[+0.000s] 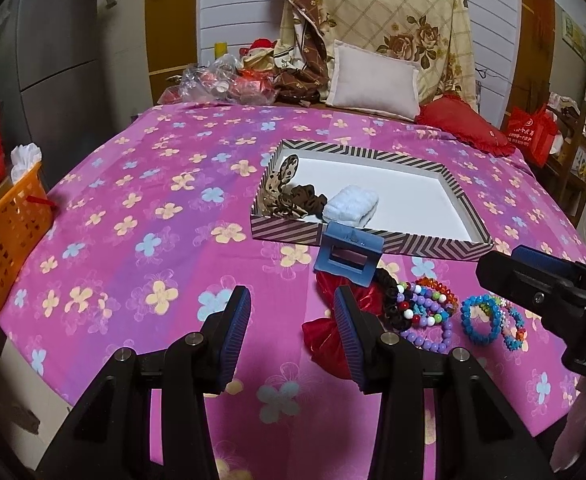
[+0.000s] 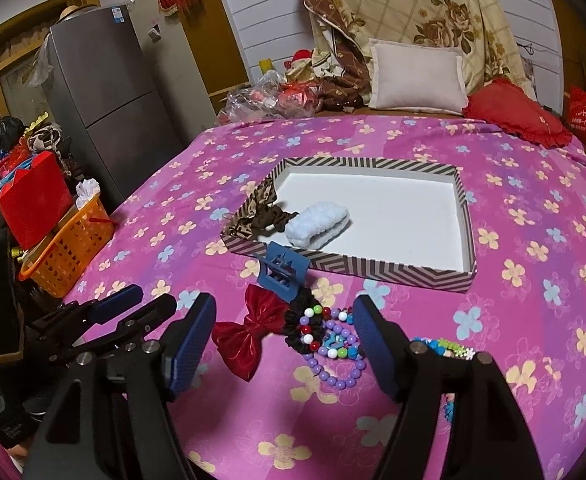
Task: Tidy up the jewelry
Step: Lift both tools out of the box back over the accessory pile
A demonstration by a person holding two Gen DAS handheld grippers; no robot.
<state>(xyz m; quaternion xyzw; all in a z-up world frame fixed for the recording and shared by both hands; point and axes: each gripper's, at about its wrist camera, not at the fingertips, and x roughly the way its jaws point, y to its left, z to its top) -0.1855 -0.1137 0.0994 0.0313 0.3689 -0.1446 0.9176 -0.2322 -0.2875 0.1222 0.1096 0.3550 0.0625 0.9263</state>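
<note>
Sorting from a bed (image 1: 141, 184) spread with a pink flowered sheet, you have one striped tray (image 1: 357, 242) set in the middle as the collecting place, within reach of both hands. Three soft pieces already lie in its near-left corner, probably grouped as hair things: one leopard-print scrunchie (image 1: 279, 184), one dark brown scrunchie (image 1: 307, 196) and one pale blue scrunchie (image 1: 351, 206). The rest waits in a loose pile on the sheet just in front of the tray: one blue claw clip (image 1: 347, 256) standing upright, one red bow (image 2: 253, 330), one black scrunchie (image 2: 299, 322), and several beaded bracelets (image 2: 339, 354) that overlap too much to count surely. Your left gripper (image 1: 291, 334) hangs half open and empty beside the bow. Your right gripper (image 2: 285, 350) spreads wide over the pile, gripping nothing.
</note>
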